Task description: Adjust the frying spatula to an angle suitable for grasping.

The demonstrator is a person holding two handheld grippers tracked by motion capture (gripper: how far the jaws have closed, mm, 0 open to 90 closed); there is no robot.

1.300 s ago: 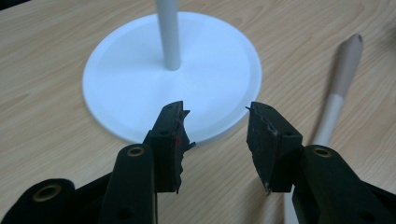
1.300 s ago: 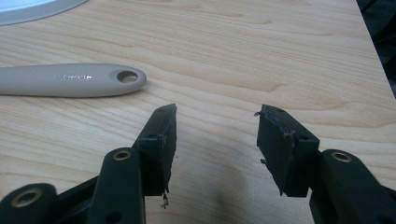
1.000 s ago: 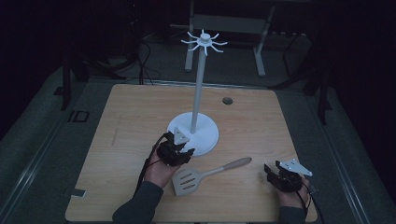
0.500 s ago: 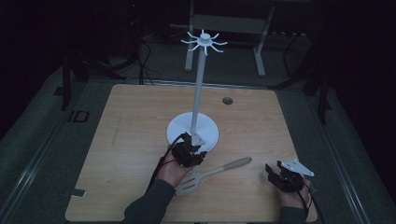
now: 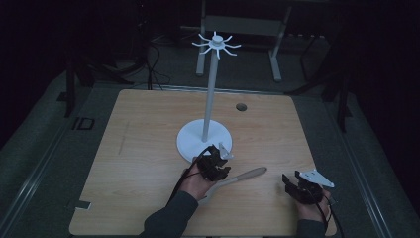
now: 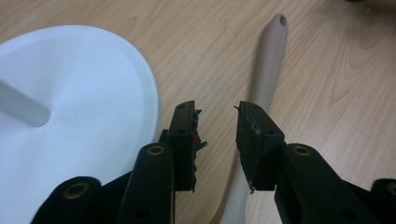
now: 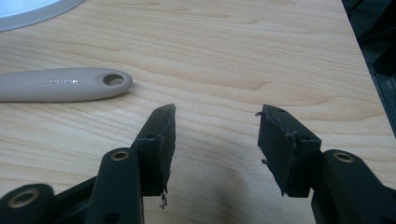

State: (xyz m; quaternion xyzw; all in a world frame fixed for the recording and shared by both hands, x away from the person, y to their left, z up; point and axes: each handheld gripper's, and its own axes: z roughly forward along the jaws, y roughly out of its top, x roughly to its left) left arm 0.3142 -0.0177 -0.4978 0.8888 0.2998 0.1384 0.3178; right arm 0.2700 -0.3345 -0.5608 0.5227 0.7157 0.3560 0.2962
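A beige spatula [image 5: 247, 174] lies on the wooden table, its handle pointing right and its head hidden under the left hand. My left gripper [image 5: 218, 163] hovers over the handle beside the white stand's base. In the left gripper view its jaws [image 6: 217, 112] have just been closing; a gap remains, and the spatula handle [image 6: 271, 60] runs under the right jaw without being pinched. My right gripper [image 5: 297, 186] rests open near the front right edge, with bare wood between its jaws [image 7: 217, 114] and the spatula's handle end [image 7: 60, 85] to its left.
A white utensil stand has a round base [image 5: 193, 139] mid-table and a tall pole topped by a ring of hooks [image 5: 216, 43]. The base [image 6: 84, 93] lies just left of the left jaws. A small round hole [image 5: 241, 106] sits at the table's far side.
The left hand has slid to the right, from beside the spatula's head to over its handle, and its jaws have narrowed. The spatula and the right gripper have stayed put.
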